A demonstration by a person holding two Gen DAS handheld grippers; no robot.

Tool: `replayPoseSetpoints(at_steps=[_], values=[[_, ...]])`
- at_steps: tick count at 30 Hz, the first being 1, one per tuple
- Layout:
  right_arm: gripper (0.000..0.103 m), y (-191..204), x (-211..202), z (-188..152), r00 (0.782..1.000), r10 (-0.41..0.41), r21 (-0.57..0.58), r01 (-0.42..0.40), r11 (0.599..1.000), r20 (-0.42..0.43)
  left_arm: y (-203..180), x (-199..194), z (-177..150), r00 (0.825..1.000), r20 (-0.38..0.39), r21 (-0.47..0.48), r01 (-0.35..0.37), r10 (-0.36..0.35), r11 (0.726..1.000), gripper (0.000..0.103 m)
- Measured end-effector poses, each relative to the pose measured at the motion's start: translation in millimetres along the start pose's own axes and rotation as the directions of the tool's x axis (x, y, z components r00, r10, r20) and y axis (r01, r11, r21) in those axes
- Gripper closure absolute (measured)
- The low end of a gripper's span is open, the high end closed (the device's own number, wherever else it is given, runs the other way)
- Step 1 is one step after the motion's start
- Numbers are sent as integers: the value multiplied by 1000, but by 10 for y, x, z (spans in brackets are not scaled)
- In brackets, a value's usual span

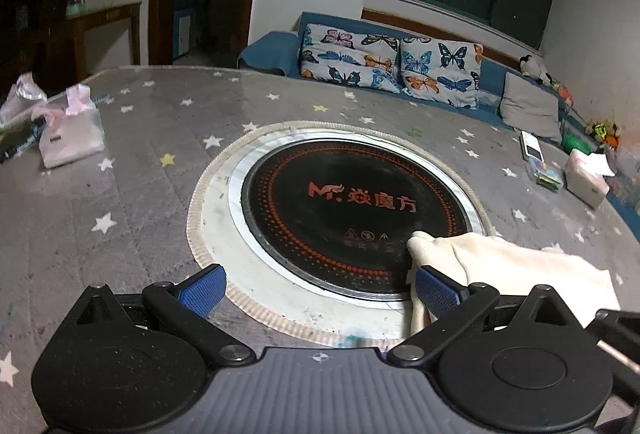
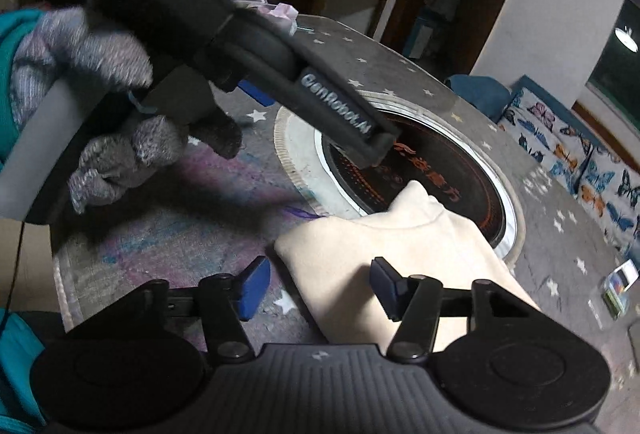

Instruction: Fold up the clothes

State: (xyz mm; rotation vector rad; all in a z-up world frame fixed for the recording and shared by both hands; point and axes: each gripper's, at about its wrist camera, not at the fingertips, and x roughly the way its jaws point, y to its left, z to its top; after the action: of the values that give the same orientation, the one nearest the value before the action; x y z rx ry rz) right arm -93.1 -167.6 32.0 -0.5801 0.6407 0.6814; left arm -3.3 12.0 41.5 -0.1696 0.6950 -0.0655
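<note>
- A round table [image 1: 120,169] under a grey quilted cover with stars fills a dim living room; a blue sofa [image 1: 492,69] lies past its far edge, carrying two butterfly cushions and one plain grey one.
- One black glass cooktop [image 1: 352,209], ringed in metal, sits in the table's middle.
- One cream fleece garment [image 2: 396,254] lies folded near the table's near edge, a corner lapping over the cooktop rim.
- Left gripper [image 1: 318,288]: blue ribbed fingers spread wide, the right one apparently brushing the garment.
- Right gripper [image 2: 320,284]: fingers apart above the garment's corner.
- Bags at the left edge, boxes at the right.
</note>
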Motion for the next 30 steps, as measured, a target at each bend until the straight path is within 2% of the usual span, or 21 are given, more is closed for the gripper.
replayPoseSetpoints(at_steps=[7, 11, 14, 18, 23, 28, 30], values=[[65, 96, 72, 18, 999, -43, -58, 43, 997, -1, 68, 20, 41, 993, -60, -120, 97, -105, 988, 2], [87, 19, 59, 30, 1000, -26, -6, 27, 1000, 14, 41, 37, 50, 983, -92, -169, 145, -162, 975, 2], [93, -79, 26, 38, 1000, -5, 61, 4, 998, 27, 20, 42, 52, 974, -104, -203, 177, -201, 963, 2], [96, -268, -91, 37, 997, 24, 177, -36, 984, 68, -8, 75, 46, 960, -122, -251, 214, -250, 944, 2], [97, -435, -247, 28, 992, 38, 251, -66, 966, 118, -87, 149, 15, 942, -138, -293, 255, -305, 921, 3], [97, -510, -359, 1, 988, 45, 276, -84, 957, 146, -142, 291, -11, 918, -164, -363, 284, -361, 887, 17], [97, -524, -393, -17, 987, 46, 276, -88, 957, 154, -148, 356, -21, 910, -172, -398, 288, -379, 871, 27]])
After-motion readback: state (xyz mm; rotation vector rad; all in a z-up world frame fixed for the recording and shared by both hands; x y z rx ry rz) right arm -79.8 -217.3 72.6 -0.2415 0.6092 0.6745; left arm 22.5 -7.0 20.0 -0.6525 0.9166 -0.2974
